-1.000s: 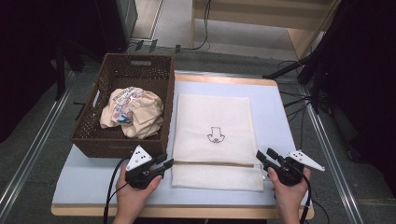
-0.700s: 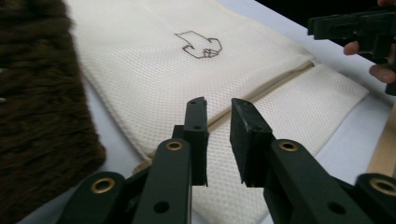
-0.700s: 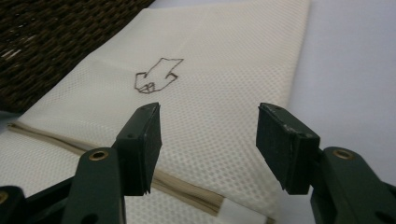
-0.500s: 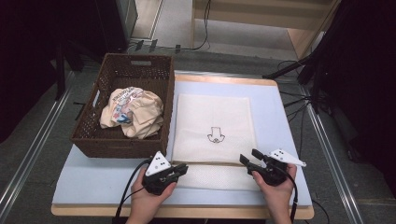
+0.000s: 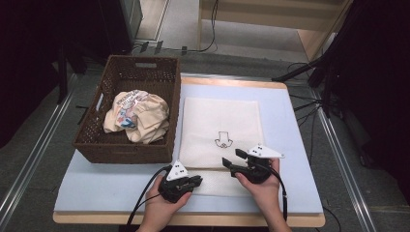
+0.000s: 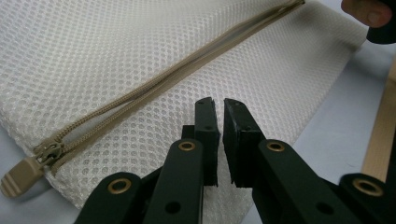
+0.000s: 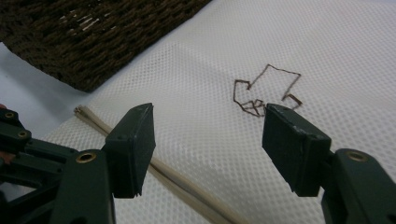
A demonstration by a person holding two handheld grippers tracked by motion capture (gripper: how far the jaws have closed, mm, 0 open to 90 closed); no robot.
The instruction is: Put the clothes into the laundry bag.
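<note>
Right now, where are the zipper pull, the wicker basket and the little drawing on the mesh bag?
zipper pull (image 6: 21,173), left gripper view, its tan tab.
wicker basket (image 5: 123,150), high view, its near wall.
drawing (image 7: 266,88), right gripper view, its brown outline.

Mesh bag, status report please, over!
Left tool shut, empty, over mesh bag. Right tool open above zipper. Basket alongside, nothing blocking.

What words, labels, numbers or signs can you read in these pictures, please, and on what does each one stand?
No word or number can be read.
Mesh laundry bag: a dark stitched outline sign, like a broad arrow; no letters.
Crumpled cloth in the wicker basket: coloured print, too small and blurred to read.
Zipper pull on the bag: no marking visible.
</note>
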